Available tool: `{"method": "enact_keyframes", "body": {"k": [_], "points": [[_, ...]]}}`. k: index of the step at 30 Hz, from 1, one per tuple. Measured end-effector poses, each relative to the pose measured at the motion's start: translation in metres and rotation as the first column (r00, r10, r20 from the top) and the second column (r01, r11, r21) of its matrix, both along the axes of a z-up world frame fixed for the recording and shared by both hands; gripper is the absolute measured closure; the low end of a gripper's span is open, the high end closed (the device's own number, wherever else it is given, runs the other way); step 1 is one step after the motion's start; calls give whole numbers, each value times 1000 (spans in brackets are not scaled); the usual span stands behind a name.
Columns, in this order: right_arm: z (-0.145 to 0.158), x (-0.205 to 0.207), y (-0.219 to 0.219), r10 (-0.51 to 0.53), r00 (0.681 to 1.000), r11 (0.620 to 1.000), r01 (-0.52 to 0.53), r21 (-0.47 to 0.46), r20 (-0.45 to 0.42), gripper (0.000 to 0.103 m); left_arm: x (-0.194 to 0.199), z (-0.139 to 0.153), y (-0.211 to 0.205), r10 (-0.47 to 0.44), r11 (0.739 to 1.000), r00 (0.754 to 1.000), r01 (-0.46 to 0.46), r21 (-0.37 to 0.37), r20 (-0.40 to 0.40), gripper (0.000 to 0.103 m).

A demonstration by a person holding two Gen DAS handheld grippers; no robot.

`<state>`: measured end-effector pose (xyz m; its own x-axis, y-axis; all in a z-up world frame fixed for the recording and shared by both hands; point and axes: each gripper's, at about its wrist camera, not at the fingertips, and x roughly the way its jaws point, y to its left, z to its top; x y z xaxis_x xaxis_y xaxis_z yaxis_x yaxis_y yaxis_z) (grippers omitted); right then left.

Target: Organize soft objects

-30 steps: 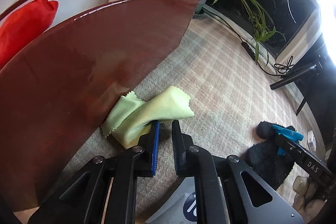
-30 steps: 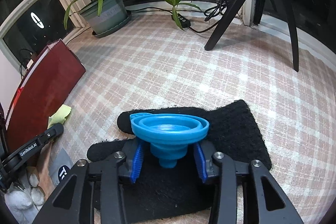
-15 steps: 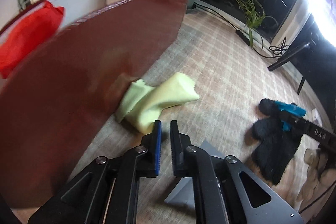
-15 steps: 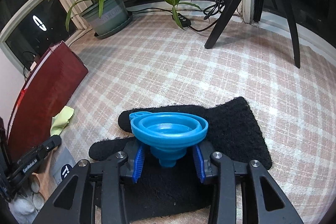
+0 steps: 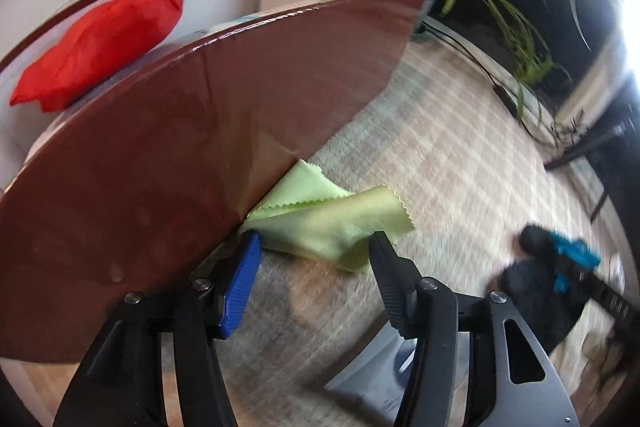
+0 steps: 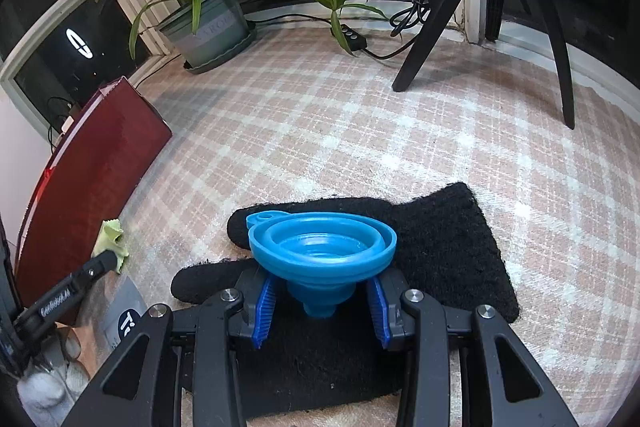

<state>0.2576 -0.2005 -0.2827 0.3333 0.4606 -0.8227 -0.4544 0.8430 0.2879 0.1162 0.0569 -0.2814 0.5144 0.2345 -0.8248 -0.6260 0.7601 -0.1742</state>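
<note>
Beside a dark red box [image 5: 208,163] on checked carpet [image 6: 360,131], a crumpled green cloth [image 5: 332,223] lies between the left gripper [image 5: 316,247], whose jaws have just been opening, not yet pinching. The right gripper [image 6: 320,301] clasps a blue funnel [image 6: 320,247] over a black glove [image 6: 440,247]. Next, likely: close on the cloth and lift it into the box.

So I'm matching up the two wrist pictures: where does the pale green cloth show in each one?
Left wrist view: the green cloth lies at centre, on the carpet against the dark red box, just ahead of the open left tongs.
Right wrist view: the cloth is small at the left edge, beside the same box.
Shared landmark: the dark red box.
</note>
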Motion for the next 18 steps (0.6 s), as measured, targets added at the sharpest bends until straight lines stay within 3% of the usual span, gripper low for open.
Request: {"method": "enact_keyframes", "body": {"k": [8,13,18], "points": [[0,-1,1,6,1000,1000,-6,-2,3,67,8,0,6,105,994,994,-103,-42,44,48],[0,-1,1,12,1000,1000,-12,1,3,67,7,-1,16,130,989,989,-124,-76,76,90],[0,0,1,22,1000,1000,-22,1,7,67,6,-4,20,131,989,987,-123,-86,97,96]]}}
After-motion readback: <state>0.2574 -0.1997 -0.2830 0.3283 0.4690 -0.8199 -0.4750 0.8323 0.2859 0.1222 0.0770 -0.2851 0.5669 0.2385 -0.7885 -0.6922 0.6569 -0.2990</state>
